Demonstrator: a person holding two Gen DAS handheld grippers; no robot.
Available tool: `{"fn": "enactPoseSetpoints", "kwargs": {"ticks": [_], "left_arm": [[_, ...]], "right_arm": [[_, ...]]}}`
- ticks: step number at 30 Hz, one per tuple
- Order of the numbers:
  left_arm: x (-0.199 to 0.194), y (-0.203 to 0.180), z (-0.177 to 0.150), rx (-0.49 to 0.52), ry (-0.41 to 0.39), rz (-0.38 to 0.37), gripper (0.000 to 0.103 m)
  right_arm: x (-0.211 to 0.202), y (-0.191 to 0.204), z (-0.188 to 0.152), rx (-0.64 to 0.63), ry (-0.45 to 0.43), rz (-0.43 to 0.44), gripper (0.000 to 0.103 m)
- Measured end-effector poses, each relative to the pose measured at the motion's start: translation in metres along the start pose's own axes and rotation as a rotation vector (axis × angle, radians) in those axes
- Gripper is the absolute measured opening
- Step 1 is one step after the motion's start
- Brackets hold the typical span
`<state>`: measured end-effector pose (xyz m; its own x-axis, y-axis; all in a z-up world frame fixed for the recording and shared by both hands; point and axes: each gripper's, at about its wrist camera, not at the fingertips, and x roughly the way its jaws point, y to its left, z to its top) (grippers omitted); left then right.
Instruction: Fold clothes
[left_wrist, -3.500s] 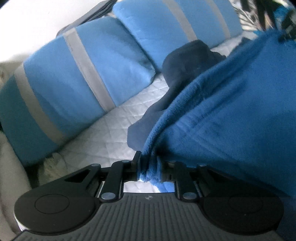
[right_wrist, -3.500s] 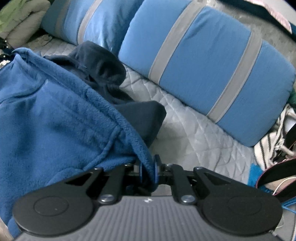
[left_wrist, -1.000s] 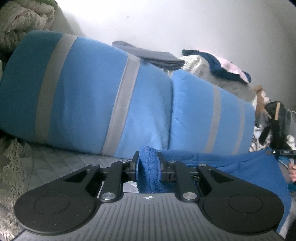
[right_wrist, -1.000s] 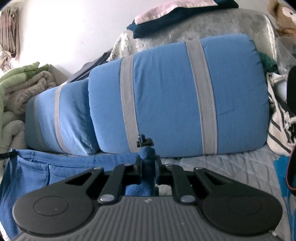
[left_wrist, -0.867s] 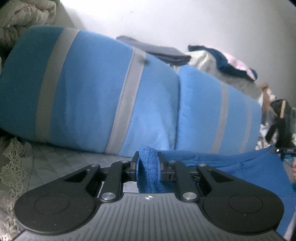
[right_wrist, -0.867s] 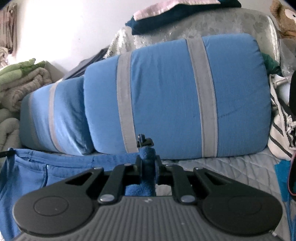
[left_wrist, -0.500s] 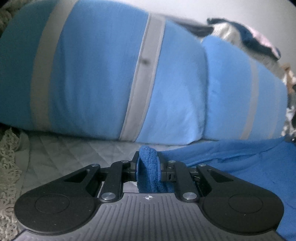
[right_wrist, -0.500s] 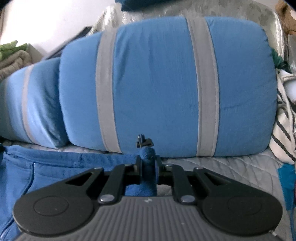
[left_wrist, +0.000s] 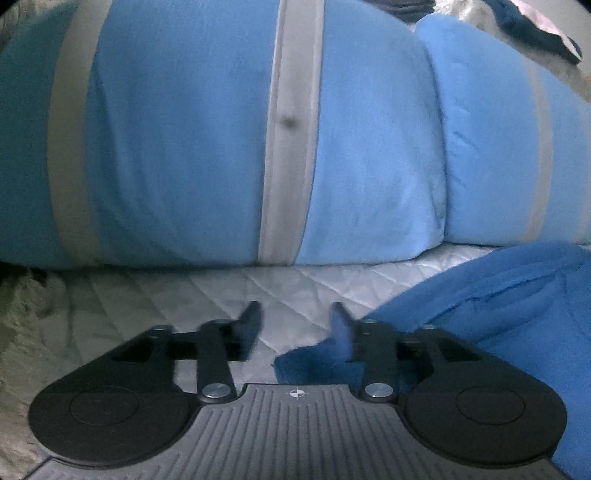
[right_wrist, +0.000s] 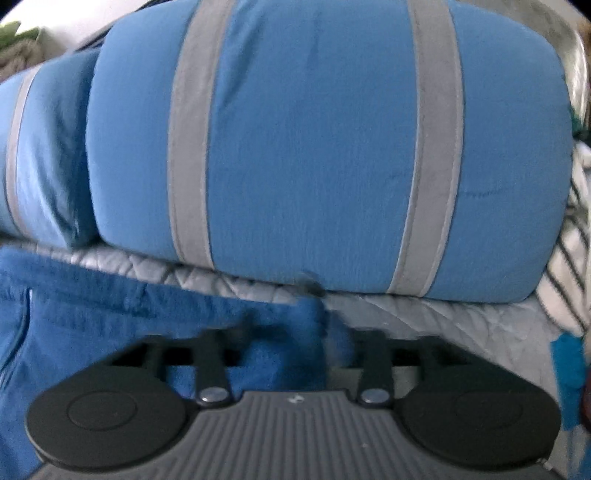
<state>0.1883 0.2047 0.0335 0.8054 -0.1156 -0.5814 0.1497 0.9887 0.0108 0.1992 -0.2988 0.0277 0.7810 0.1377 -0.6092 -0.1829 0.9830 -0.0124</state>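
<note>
Both claws have let go since a moment ago — left gripper (left_wrist: 293, 321) wide, right gripper (right_wrist: 295, 328) wide, blue fleece (right_wrist: 129, 325) flat on quilt (left_wrist: 207, 291), by striped pillows (right_wrist: 314, 147).

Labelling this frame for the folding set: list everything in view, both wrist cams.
fleece garment: 1, royal blue, spread on the quilt in front of the pillows
pillows: 2, light blue with grey stripes, side by side along the back
quilt: 1, pale grey, diamond-stitched, under everything
striped fabric: 1, white and dark, right edge
left hand-held gripper: 1, black, open, fleece corner at its right finger
right hand-held gripper: 1, black, open, blurred, over the fleece edge
</note>
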Motion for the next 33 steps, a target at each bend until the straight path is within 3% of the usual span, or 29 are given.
{"fn": "enactPoseSetpoints", "kwargs": {"ticks": [2,5,10,14,19,27,33], "left_arm": [[-0.021,-0.006,0.006,0.022,-0.023,-0.015,0.064],[-0.049,-0.029,0.014,0.09,-0.052,-0.042,0.073],[-0.082,-0.088,0.024,0.202,-0.057,-0.103,0.078],[-0.078,-0.131,0.023,0.197,0.008,-0.172,0.078],[-0.033,-0.153,0.023,0.068,0.086,-0.163,0.078],[0.057,-0.131,0.015,-0.177,0.19,-0.119,0.081],[0.08,-0.128,0.001,-0.184,0.159,-0.114,0.092]], "right_arm": [[-0.017,0.009,0.001,-0.043,-0.027,0.017,0.092],[-0.039,0.024,0.002,-0.065,-0.035,0.037,0.099],[-0.069,0.066,-0.002,-0.105,-0.032,0.133,0.103],[-0.067,0.108,-0.004,-0.127,-0.002,0.184,0.103],[-0.041,0.146,-0.004,-0.086,0.051,0.185,0.103],[0.029,0.153,0.0,0.069,0.158,0.099,0.103],[0.052,0.153,-0.005,0.086,0.167,0.076,0.103]]}}
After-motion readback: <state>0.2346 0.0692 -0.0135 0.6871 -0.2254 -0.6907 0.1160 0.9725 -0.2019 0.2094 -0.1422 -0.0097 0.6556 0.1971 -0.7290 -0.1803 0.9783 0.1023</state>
